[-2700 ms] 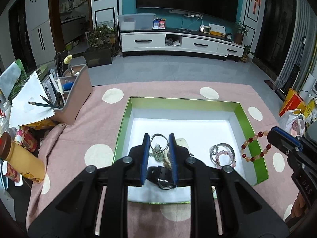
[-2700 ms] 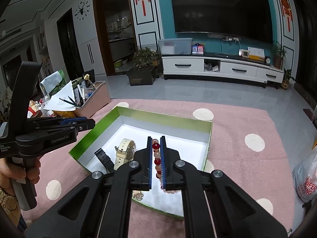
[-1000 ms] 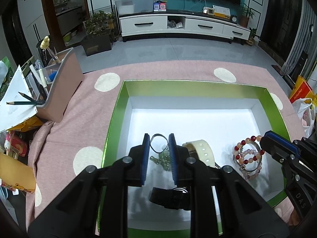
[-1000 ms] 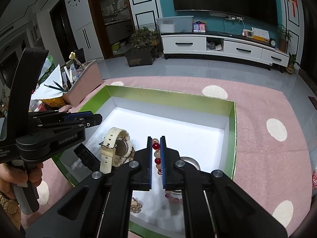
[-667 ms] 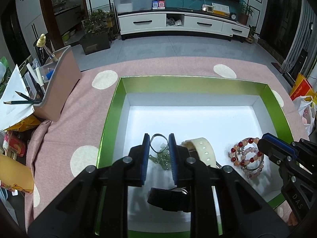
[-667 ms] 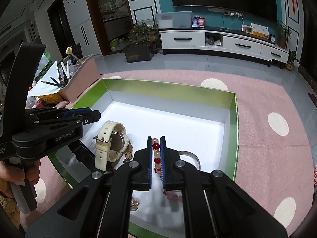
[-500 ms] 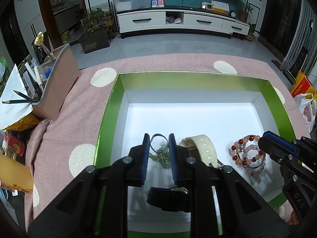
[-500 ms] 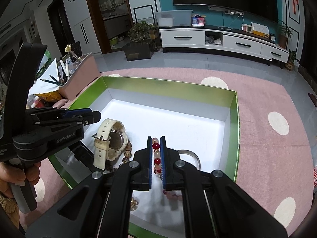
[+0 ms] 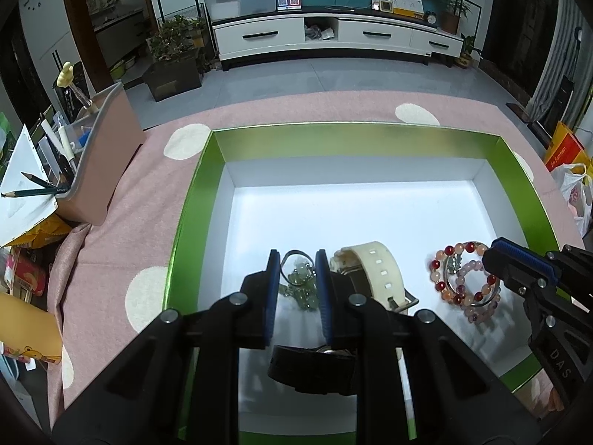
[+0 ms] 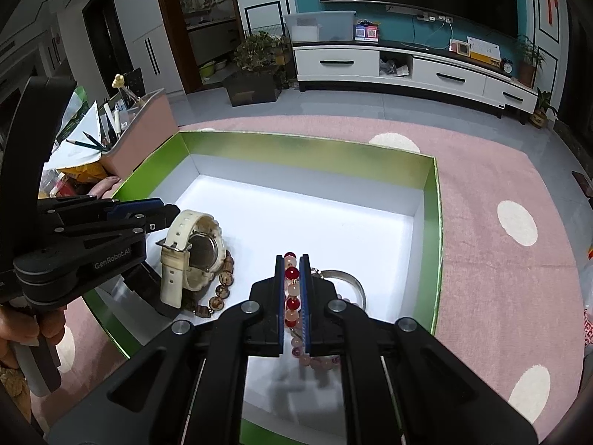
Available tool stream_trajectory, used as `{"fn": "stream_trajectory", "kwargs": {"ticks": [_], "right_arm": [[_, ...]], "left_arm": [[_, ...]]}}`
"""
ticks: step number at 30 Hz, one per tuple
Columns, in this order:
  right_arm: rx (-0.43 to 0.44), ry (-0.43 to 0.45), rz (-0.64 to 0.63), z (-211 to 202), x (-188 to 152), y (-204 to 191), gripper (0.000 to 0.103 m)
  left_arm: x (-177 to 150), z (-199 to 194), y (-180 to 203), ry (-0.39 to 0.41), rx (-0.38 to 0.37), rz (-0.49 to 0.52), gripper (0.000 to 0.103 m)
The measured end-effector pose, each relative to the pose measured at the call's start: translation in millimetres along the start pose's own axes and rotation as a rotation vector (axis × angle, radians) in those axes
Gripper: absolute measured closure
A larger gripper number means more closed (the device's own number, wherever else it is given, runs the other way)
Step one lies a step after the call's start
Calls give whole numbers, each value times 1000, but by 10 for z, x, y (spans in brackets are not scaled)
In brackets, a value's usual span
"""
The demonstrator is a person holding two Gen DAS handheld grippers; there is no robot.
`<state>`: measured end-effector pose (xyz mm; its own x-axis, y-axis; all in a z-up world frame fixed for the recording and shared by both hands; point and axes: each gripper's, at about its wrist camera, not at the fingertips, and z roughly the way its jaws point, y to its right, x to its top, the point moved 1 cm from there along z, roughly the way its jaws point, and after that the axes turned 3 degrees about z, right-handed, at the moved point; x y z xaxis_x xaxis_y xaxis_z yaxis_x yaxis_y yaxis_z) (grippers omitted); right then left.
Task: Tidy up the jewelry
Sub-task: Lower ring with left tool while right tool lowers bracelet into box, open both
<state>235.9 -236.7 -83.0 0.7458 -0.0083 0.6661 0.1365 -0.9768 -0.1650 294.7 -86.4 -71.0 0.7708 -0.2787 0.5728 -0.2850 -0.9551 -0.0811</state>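
Observation:
A green box (image 9: 389, 137) with a white floor holds the jewelry. My right gripper (image 10: 292, 259) is shut on a red and pink bead bracelet (image 10: 291, 289), low over the box floor; it also shows in the left wrist view (image 9: 450, 282), over a silver bangle (image 10: 352, 282) and a pink bead bracelet (image 9: 478, 311). My left gripper (image 9: 296, 256) is open and empty, its fingers on either side of a green bead piece with a ring (image 9: 300, 278). A cream watch (image 9: 374, 270) stands beside it, and a black watch (image 9: 315, 367) lies under the gripper.
A pink organizer with pencils and paper (image 9: 92, 170) stands left of the box on the pink dotted cloth (image 10: 500, 259). A wooden bead bracelet (image 10: 222, 289) lies by the cream watch (image 10: 189, 256). A plastic bag (image 9: 574, 193) lies at the right edge.
My right gripper has carried the red and pink bracelet from outside the box's right wall down into the box, onto the bangle pile. My left gripper has come slightly lower over the box.

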Motion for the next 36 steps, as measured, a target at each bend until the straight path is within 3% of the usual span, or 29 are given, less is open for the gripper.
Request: {"fn": "stream_trajectory", "kwargs": {"ticks": [36], "right_arm": [[-13, -14, 5, 7, -24, 25, 96]], "left_arm": [[-27, 80, 28, -21, 14, 16, 84]]}}
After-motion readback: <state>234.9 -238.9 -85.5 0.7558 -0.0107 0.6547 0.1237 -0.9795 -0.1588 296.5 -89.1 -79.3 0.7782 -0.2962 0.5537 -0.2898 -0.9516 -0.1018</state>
